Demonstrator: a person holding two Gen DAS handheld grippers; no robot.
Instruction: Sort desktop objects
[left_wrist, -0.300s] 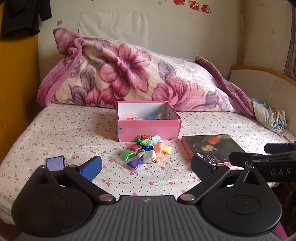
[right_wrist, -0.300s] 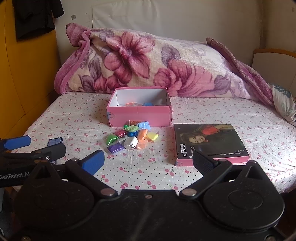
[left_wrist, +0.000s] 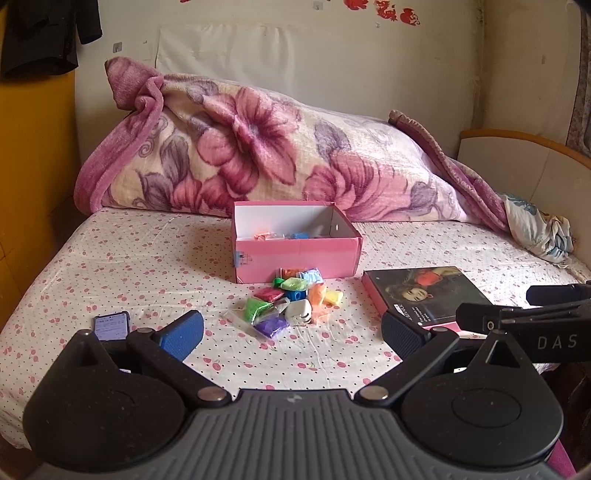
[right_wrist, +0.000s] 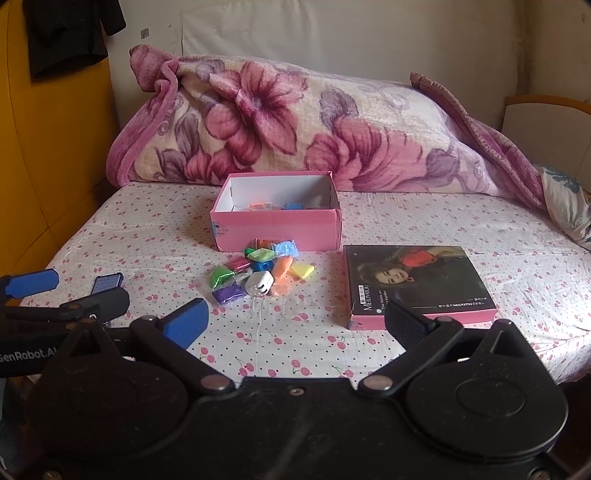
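bed (left_wrist: 110, 266) holds pink box (left_wrist: 295, 258), packets (left_wrist: 291, 301).

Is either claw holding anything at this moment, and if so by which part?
Nothing is held. The left claw and right claw are both open and empty, short of the pile of packets.

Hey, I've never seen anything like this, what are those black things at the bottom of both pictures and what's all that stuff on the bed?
Those are two handheld grippers, each with a camera looking along its two fingers. One picture is from the left gripper, the other from the right gripper. Both are open and hold nothing. Each also shows at the edge of the other's view. On the bed sheet stands an open pink box with a few small things inside. In front of it lies a pile of colourful packets around a white charger. To the right lies a flat box with a woman's picture, to the left a phone.
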